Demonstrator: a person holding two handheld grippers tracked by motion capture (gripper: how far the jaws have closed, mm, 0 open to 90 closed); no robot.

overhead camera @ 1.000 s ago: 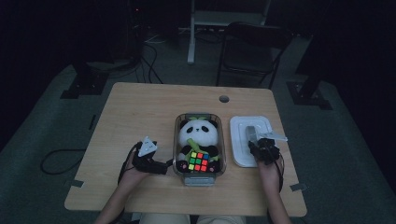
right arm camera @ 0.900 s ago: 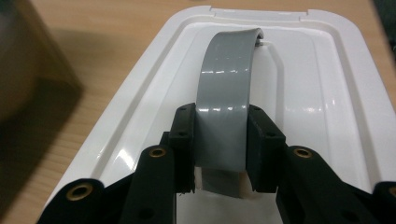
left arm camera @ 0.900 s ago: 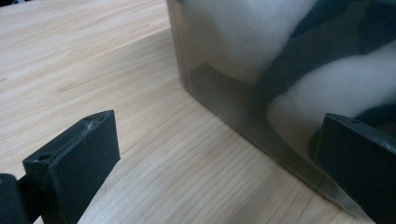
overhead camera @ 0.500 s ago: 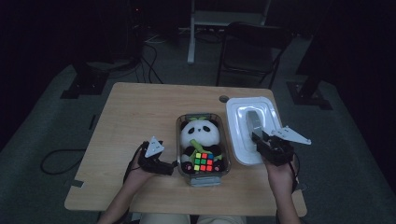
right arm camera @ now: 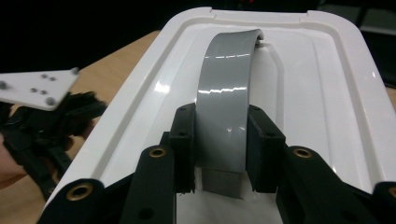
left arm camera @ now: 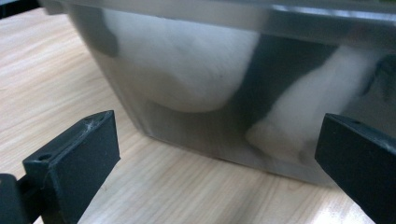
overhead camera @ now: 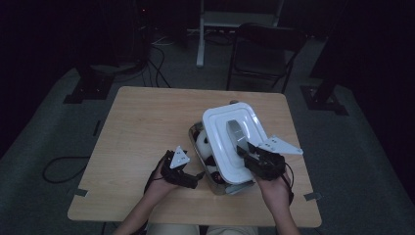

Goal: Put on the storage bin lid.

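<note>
High view: the right tool is pinching the grey arched handle of a white rectangular plastic lid, tilted above a clear plastic box on the pale wooden desk. Judged purpose: the lid is being brought over the box to cover it. A black-and-white plush panda is lying inside, partly hidden under the lid. The left tool is sitting just beside the box's near left wall, probably to steady it.

Left gripper view: the left tool's jaws are standing spread, one at each edge of the frame, with the clear box wall between and beyond them; contact cannot be told. The panda's fur is showing through the wall.

Right gripper view: the right tool's pads are pressing both edges of the grey handle, the lid stretching away ahead of them. The left tool is showing at the lid's left edge.
</note>
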